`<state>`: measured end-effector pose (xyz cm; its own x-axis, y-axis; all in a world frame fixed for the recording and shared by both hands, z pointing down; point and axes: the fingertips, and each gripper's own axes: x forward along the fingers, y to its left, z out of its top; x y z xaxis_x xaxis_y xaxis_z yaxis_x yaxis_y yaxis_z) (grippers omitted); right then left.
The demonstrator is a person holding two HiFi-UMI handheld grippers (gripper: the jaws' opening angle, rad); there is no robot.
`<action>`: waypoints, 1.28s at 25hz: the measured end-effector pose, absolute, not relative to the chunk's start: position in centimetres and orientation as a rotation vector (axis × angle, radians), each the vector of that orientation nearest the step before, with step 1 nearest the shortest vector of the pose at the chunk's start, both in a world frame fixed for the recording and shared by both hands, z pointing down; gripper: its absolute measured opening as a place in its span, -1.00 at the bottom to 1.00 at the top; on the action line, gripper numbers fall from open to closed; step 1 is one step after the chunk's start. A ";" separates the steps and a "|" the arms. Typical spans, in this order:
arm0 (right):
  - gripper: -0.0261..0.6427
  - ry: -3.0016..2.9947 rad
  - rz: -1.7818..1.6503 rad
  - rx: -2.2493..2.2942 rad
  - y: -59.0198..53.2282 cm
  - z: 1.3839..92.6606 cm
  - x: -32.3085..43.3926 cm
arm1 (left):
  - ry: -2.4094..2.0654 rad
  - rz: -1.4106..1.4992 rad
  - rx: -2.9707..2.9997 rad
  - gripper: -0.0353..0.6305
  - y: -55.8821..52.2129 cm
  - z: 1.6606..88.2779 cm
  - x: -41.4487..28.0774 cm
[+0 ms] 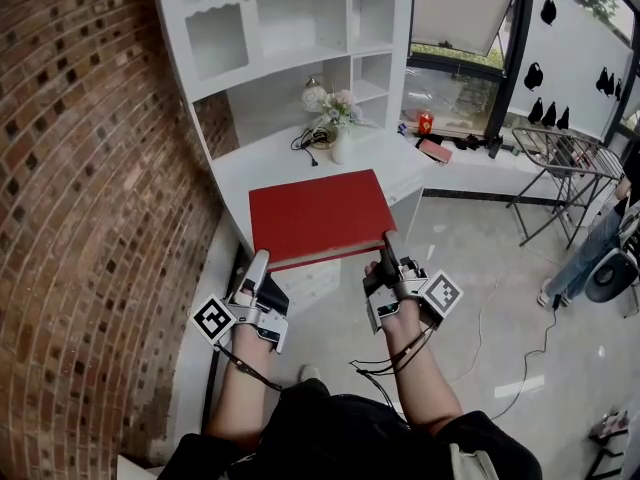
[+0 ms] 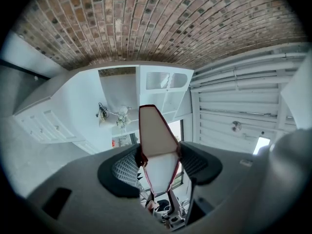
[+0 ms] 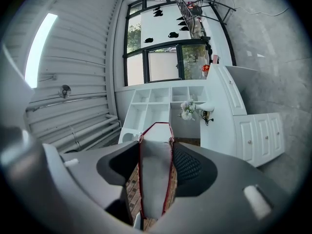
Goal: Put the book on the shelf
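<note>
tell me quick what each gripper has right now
Left gripper: closed on the red book, at its near edge.
Right gripper: closed on the same red book.

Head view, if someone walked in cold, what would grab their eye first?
The big red book at the centre, held roughly flat, with the left gripper and right gripper each clamped on a near corner. Just beyond it stands the white shelf unit with a vase of flowers on its counter. A brick wall fills the left side.
</note>
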<state>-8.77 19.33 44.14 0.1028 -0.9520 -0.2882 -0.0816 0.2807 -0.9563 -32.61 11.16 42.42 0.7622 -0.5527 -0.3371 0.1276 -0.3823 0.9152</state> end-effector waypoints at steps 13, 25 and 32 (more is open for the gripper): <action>-0.26 1.295 -0.849 -1.113 16.4 45.1 -4.6 | -0.285 -0.764 1.829 -0.13 7.6 43.3 -28.1; -0.25 1.294 -0.840 -1.126 6.0 46.1 2.2 | -0.272 -0.754 1.820 -0.13 -3.2 44.7 -21.1; -0.25 1.302 -0.861 -1.139 -2.7 46.0 7.5 | -0.285 -0.751 1.813 -0.13 -11.7 44.7 -15.9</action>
<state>7.54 -2.73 46.02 0.1170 -0.9543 -0.2750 -0.1205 0.2612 -0.9577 -15.92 -11.71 44.70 0.7700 -0.5310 -0.3538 0.1635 -0.3717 0.9138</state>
